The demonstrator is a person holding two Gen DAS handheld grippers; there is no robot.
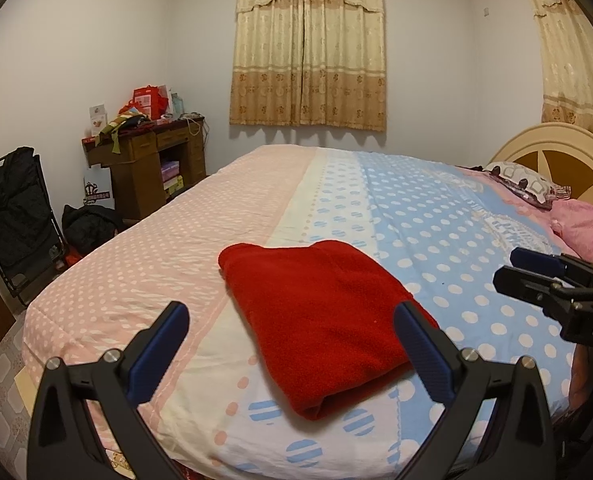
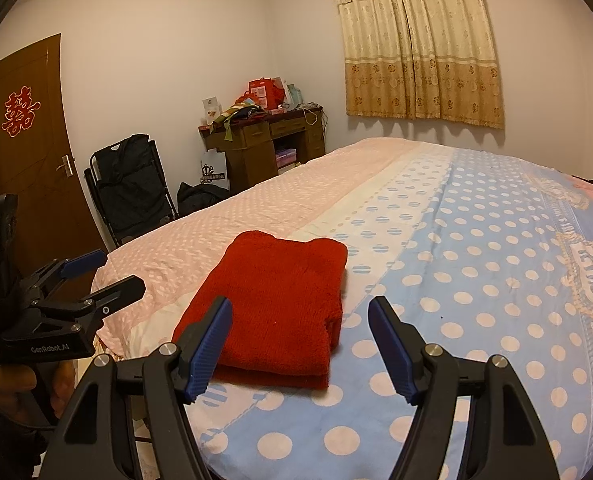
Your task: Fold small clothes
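A red garment (image 1: 320,328) lies folded into a thick rectangle near the front edge of the bed (image 1: 436,240). The same red garment (image 2: 276,304) shows in the right wrist view, just ahead and left of centre. My left gripper (image 1: 292,312) is open above the near end of the garment, its blue pads wide apart and holding nothing. My right gripper (image 2: 300,308) is open too, hovering off the garment's right front corner. From the side, each camera catches the other gripper: the right gripper (image 1: 508,266) and the left gripper (image 2: 122,270), both free of the cloth.
The bed carries a pink and blue polka-dot cover, with pillows (image 1: 524,184) by the headboard (image 1: 556,152). A cluttered wooden desk (image 2: 264,136), a folded black chair (image 2: 130,188), a dark bag (image 2: 200,196) and a brown door (image 2: 28,140) stand beyond the bed's left side.
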